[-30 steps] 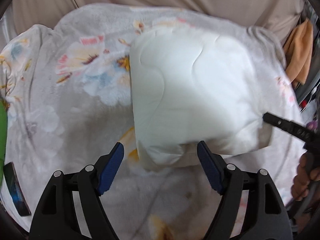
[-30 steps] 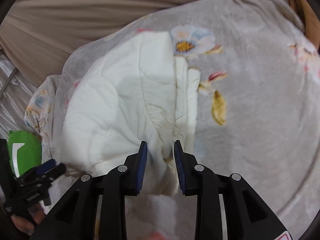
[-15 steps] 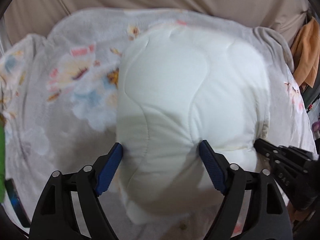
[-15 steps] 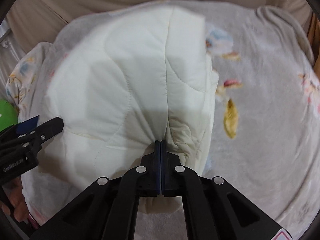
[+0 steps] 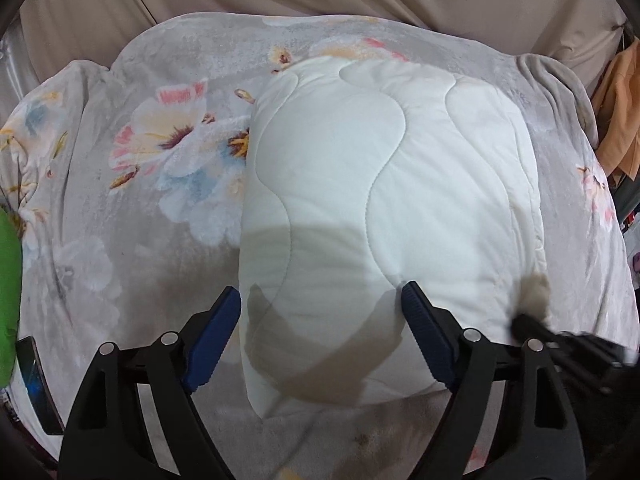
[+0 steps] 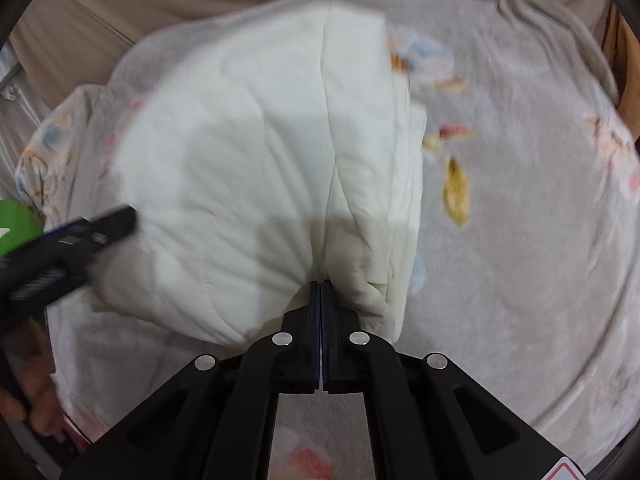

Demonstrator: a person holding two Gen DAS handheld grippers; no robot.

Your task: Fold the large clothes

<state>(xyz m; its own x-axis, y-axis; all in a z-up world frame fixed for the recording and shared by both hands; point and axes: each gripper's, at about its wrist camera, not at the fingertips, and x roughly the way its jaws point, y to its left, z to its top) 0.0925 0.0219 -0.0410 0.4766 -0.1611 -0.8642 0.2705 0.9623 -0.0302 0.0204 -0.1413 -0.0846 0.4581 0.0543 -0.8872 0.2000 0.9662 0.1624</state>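
One floral blanket [image 5: 120,208], spread flat. One white quilted garment [image 5: 384,208], folded, lying on it. Two grippers: left gripper [image 5: 320,328], jaws apart, straddling the garment's near edge; right gripper [image 6: 321,292], jaws clamped on its near corner.

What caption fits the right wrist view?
Right gripper shut on the white quilt's edge, above a floral blanket.

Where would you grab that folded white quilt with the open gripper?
Probably the near left corner of the white quilt, coming from the near side along the floral blanket. The right gripper already pinches the near right edge, so this grip would balance it. The layers stack into a thick rounded edge there, and the left gripper stands open wide enough to straddle it.
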